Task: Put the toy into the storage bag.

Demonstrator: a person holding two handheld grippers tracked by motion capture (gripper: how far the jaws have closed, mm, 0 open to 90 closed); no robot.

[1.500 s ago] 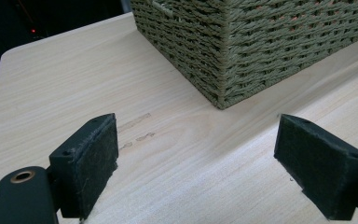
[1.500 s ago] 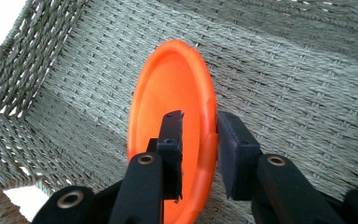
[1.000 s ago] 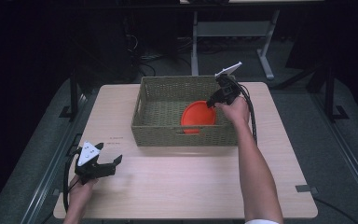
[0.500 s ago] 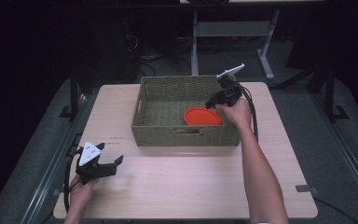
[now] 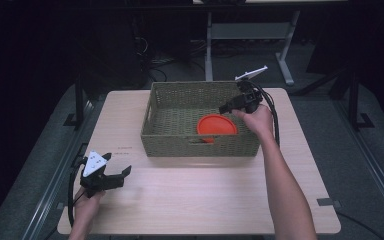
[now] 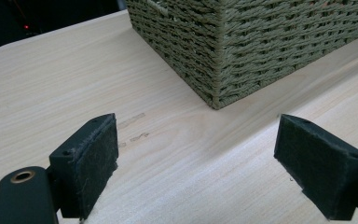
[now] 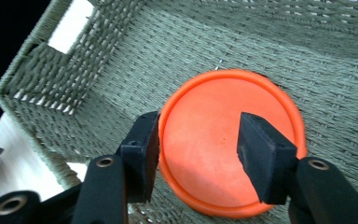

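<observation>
Where it stood tilted before, orange plate (image 5: pixel 217 125) now flat in basket (image 5: pixel 175 142), right gripper (image 7: pixel 198 140) just opening, clear above it, left gripper (image 6: pixel 198 158) apart.

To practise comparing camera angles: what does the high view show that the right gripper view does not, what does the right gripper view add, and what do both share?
High view alone: the whole table, the person's forearms, and the left gripper open near the table's left edge. Right gripper view alone: close up, the right gripper above the orange plate, jaws apart and just opening, nothing pinched between them. Both share: the plate lying flat inside the woven basket.
</observation>
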